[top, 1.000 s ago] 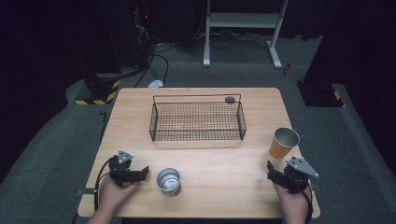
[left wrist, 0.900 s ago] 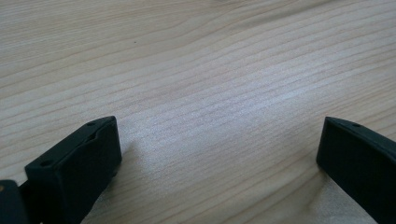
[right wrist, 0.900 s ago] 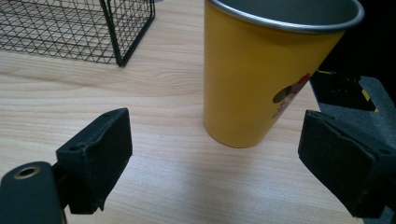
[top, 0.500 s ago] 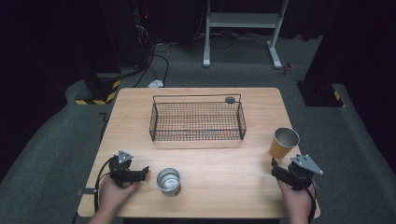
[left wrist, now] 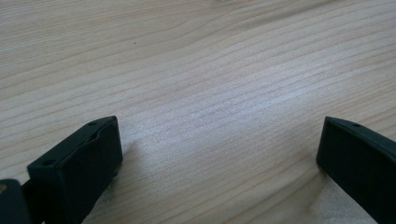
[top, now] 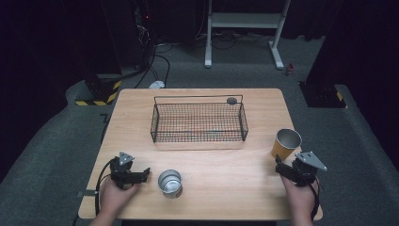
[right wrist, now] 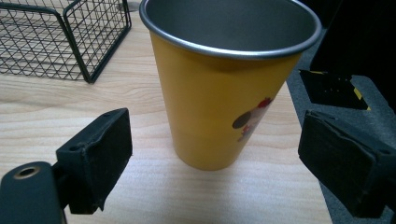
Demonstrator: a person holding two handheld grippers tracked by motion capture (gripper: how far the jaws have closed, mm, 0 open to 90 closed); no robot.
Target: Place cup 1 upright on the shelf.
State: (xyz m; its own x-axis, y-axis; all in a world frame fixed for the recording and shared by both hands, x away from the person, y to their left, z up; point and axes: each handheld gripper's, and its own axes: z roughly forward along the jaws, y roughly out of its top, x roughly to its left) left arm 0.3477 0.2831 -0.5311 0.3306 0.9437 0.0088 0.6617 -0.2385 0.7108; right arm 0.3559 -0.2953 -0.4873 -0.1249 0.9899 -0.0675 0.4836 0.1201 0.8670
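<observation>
High view: two hands enter from the 6 o'clock edge of the light wooden bench (top: 202, 197), each holding a black two-jaw claw. The right claw (top: 281, 168) sits near the bench's 4 o'clock corner, its jaws directed toward 11 o'clock at the tall yellow metal cup with a steel-grey interior (top: 285, 144). The cup stands upright just beyond the jaw tips, not touching them, at the bench's 3 o'clock edge. The grey three-cornered plate on this claw faces up; the right hand (top: 298, 197) grips it from behind, forearm running straight back toward 6 o'clock.

Right gripper view: the right claw (right wrist: 215, 158) is spread wide, one jaw on either side of the cup (right wrist: 224, 84) and both clear of its wall; a small printed figure marks the cup's lower side.

The left claw (top: 146, 174) lies low near the bench's 7 o'clock corner, jaws pointing toward 3 o'clock at the short silver metal cup (top: 170, 183) just beside them. The left hand (top: 115, 193) wraps it from below. Left gripper view: the left claw (left wrist: 219, 154) is wide apart over bare wood.

A black wire-mesh basket (top: 198, 121) occupies the bench's centre toward 12 o'clock, well apart from both claws.
</observation>
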